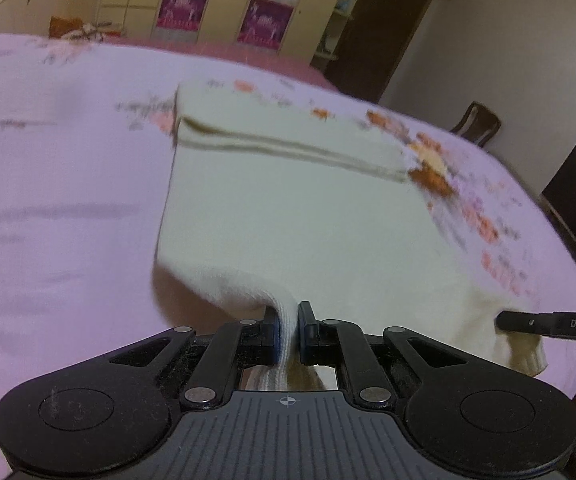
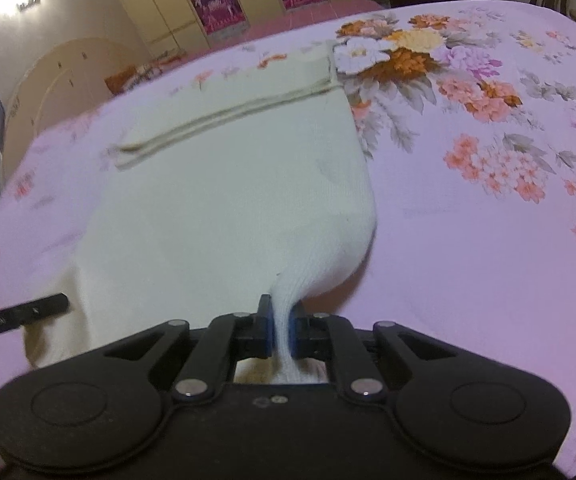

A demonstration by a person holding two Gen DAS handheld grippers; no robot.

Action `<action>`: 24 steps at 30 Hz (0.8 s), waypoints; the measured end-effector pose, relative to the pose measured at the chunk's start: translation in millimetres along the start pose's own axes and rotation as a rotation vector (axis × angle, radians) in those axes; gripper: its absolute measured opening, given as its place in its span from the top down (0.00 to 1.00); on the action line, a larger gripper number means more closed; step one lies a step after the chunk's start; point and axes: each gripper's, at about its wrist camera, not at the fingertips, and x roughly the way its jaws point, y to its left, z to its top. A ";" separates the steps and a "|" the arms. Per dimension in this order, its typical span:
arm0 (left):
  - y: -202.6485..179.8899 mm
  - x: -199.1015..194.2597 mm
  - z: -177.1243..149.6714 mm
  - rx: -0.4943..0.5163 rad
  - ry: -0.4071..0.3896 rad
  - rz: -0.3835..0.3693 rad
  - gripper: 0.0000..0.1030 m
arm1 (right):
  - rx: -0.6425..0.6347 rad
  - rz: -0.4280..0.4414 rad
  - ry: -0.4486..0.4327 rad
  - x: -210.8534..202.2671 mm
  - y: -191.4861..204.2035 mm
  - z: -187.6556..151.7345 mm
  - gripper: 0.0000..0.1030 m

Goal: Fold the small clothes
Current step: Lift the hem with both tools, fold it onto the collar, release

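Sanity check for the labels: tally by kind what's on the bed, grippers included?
White knit garment: 1
Grippers: 2, the left gripper and the right gripper, each shut on a near corner of the garment
Floral bedsheet: 1
Total: 4

Both grippers, left gripper (image 1: pixel 288 322) and right gripper (image 2: pixel 282 326), are matte black with 2 blue-padded fingers (silver pivot screws, round side caps).
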 end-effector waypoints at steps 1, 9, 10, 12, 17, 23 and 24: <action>-0.7 -0.1 5.5 0.004 -0.014 0.000 0.91 | 0.003 0.010 -0.008 -0.9 0.2 4.5 0.92; -2.4 12.4 46.0 -0.001 -0.090 0.002 0.91 | -0.001 0.051 -0.085 0.5 0.0 47.5 0.92; -2.4 15.2 52.7 -0.002 -0.103 0.002 0.91 | -0.004 0.052 -0.094 2.1 -0.2 52.5 0.92; -3.9 21.7 63.3 -0.005 -0.124 0.005 0.91 | -0.008 0.059 -0.110 7.0 -0.1 63.8 0.92; -1.3 45.9 96.1 -0.035 -0.159 0.016 0.91 | -0.024 0.075 -0.139 23.5 0.8 95.8 0.92; 5.5 85.5 135.5 -0.071 -0.179 0.035 0.91 | 0.013 0.115 -0.158 52.5 -5.5 141.4 0.92; 7.6 93.4 142.6 -0.080 -0.180 0.037 0.91 | 0.019 0.118 -0.161 59.0 -6.9 149.0 0.92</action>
